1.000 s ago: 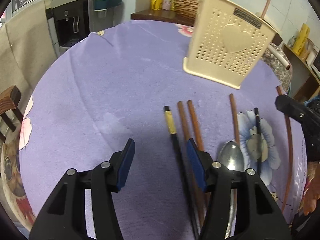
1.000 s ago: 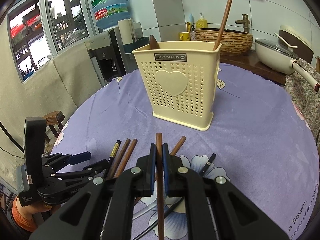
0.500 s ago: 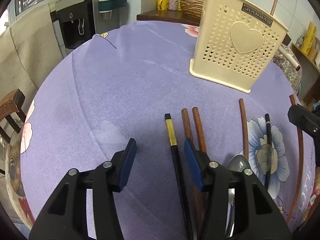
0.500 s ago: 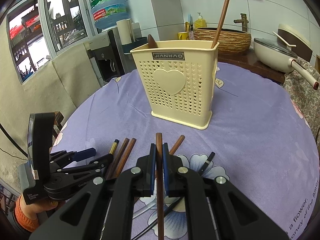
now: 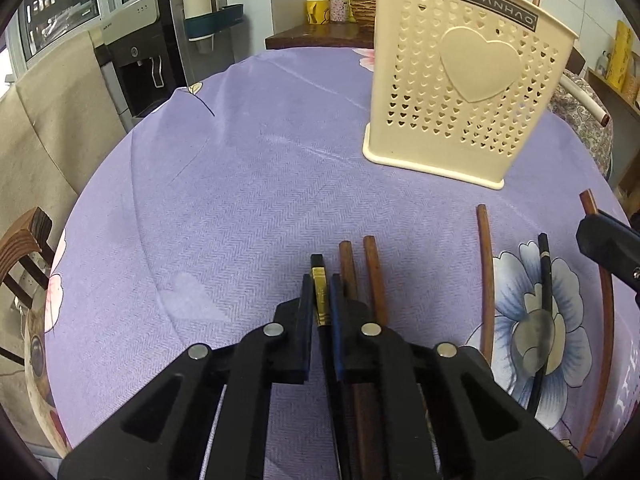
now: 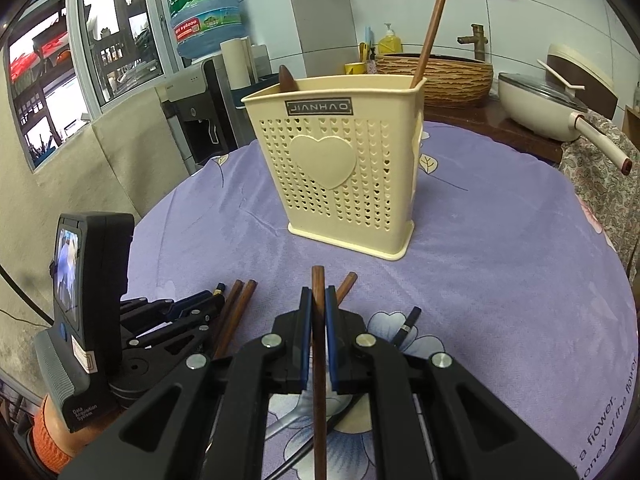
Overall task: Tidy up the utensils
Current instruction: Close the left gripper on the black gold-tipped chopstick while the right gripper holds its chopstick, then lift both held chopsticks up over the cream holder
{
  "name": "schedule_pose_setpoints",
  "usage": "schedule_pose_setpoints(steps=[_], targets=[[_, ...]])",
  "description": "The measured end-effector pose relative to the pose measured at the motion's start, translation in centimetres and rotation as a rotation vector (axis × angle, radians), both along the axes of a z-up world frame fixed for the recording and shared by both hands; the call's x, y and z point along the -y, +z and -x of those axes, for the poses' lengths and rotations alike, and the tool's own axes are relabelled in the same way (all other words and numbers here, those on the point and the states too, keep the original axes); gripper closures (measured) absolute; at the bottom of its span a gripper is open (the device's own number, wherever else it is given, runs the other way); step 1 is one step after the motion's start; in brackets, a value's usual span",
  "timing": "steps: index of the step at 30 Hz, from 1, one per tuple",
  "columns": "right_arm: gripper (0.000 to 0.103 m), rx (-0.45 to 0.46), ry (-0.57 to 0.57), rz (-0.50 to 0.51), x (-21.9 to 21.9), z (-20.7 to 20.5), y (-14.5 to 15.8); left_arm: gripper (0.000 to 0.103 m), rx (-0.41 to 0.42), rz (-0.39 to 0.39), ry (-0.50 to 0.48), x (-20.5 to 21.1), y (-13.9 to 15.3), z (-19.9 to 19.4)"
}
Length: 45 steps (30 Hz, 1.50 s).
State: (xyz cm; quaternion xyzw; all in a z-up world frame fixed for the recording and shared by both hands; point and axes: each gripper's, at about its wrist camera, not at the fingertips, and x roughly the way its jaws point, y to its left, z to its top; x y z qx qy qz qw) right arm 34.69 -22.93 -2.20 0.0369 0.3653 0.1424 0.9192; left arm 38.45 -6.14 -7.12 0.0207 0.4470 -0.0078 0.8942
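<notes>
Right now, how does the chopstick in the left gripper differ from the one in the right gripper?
The left gripper is shut on a black chopstick with a gold band near its end; the right gripper is shut on a plain brown wooden chopstick. The black chopstick lies beside two brown chopsticks on the purple tablecloth; the brown wooden chopstick sits apart from them. Both point toward the cream utensil holder.

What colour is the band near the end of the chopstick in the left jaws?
Gold, on a black chopstick; it shows best in the left wrist view.
</notes>
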Motion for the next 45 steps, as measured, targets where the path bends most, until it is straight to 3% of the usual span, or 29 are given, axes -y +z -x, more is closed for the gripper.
schedule_pose_setpoints(steps=[12, 15, 19, 25, 32, 36, 45], targets=[[0.096, 0.001, 0.005, -0.002, -0.2, 0.2, -0.1, 0.096, -0.009, 0.064, 0.024, -0.7, -0.1, -0.8], [0.096, 0.015, 0.018, -0.008, -0.2, 0.4, 0.4, 0.096, -0.013, 0.125, 0.025, -1.4, 0.3, -1.0], [0.096, 0.045, 0.038, -0.021, 0.0, 1.0, 1.9, 0.096, 0.073, 0.144, 0.012, -1.7, 2.9, 0.1], [0.096, 0.077, 0.077, -0.074, 0.8, 1.9, 5.1, 0.096, 0.181, 0.255, -0.037, -3.7, 8.8, 2.4], [0.096, 0.132, 0.090, -0.117, 3.1, 3.8, 9.7, 0.096, 0.260, 0.249, -0.114, -4.5, 13.8, 6.2], [0.096, 0.163, 0.108, -0.105, 4.0, 5.3, 11.6, 0.096, 0.282, 0.238, -0.134, -4.9, 15.3, 7.6], [0.096, 0.166, 0.124, -0.087, 4.4, 6.7, 12.3, 0.096, 0.311, 0.237, -0.151, -5.2, 16.5, 9.9]])
